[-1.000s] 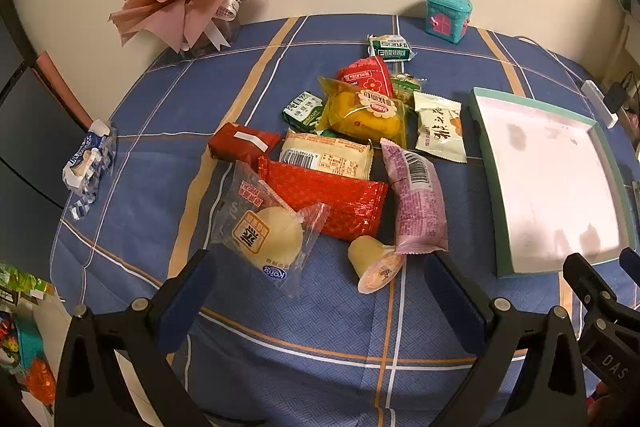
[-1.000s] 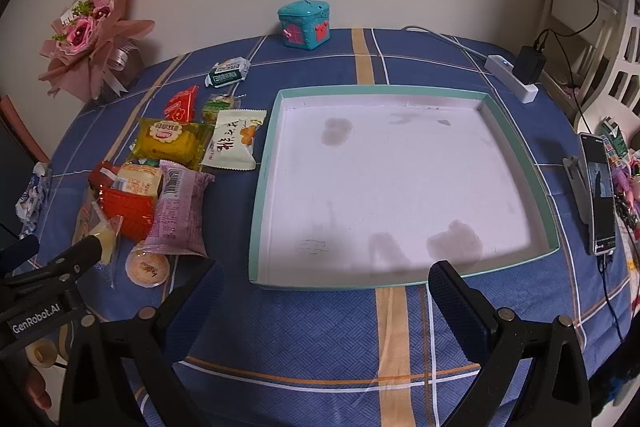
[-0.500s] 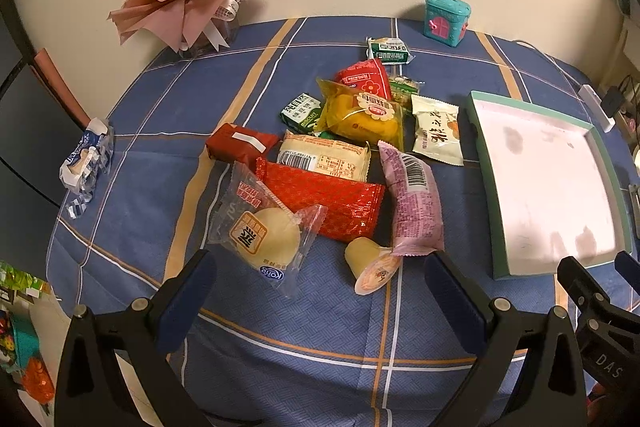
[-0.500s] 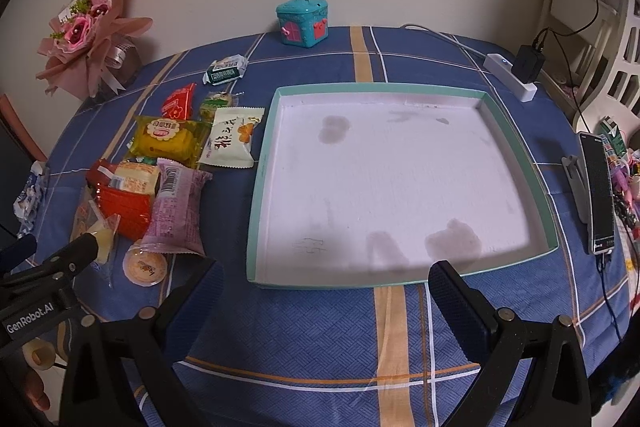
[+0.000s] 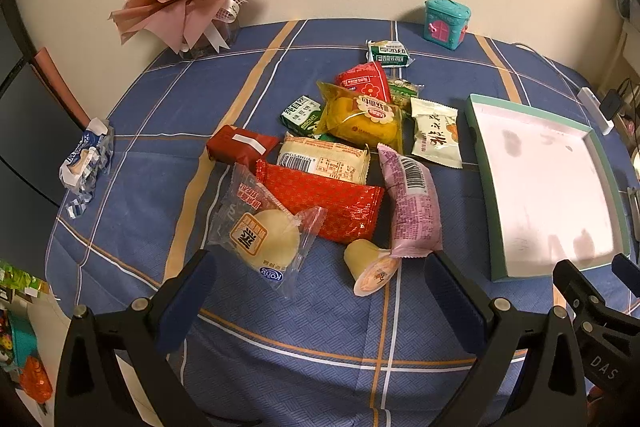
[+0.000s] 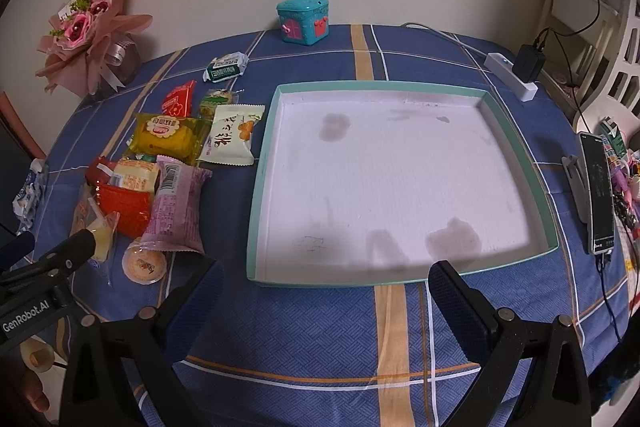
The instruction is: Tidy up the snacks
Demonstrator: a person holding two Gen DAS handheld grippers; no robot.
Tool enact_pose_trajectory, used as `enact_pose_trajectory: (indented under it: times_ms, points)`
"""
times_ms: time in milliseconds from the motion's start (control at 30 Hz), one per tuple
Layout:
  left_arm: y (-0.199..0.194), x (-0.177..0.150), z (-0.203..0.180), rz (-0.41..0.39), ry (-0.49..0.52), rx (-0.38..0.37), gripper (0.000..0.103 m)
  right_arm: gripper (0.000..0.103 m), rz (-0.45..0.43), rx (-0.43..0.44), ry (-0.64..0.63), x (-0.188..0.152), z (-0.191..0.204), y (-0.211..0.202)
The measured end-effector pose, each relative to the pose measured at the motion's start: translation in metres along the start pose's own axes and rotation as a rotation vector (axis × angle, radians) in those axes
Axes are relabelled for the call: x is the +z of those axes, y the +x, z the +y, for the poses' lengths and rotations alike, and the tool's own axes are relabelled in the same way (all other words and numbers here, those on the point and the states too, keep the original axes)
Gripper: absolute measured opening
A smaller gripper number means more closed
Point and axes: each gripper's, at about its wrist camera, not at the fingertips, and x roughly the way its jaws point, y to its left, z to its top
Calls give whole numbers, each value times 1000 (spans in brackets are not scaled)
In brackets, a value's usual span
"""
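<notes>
Left gripper (image 5: 320, 291) jaws wide apart, holding nothing, hovering near jelly cup (image 5: 370, 267) and clear-wrapped cake (image 5: 262, 233). Right gripper (image 6: 322, 291) jaws wide apart, empty, just before near rim of tray (image 6: 260, 187). Snack pile left of tray: purple pack (image 6: 176, 205), red pack (image 5: 320, 201), yellow pack (image 5: 362, 119). Tray holds no snacks.

Blue plaid tablecloth (image 5: 160, 187), teal-rimmed white tray (image 6: 264, 155), red packet (image 5: 320, 199)

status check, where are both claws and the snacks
Left claw open, empty, short of the snacks. Right claw open, empty, at the tray near edge. Tray bare, no snack in it. Nothing blocking.
</notes>
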Motion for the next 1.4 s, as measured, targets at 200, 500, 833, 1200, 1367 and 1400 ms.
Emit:
enact_pose_trajectory:
  times_ms: [200,500,833,1200,1367,1400]
  points:
    - [0,0,0,3,3,4,103,103,5,0,-6,0,1,1]
    - [2,-1,0,10,4,12,103,103,14,-4,-13,1,3,2]
    - [4,-1,1,21,0,11,103,103,19,-6,-17,1,5,3]
    - [15,3,39,54,-122,-20,101,103,11,64,-57,6,33,4]
    - [34,5,70,111,-225,-69,92,103,21,133,-93,12,62,14]
    - [37,5,74,120,-238,-77,92,102,31,151,-92,14,67,18]
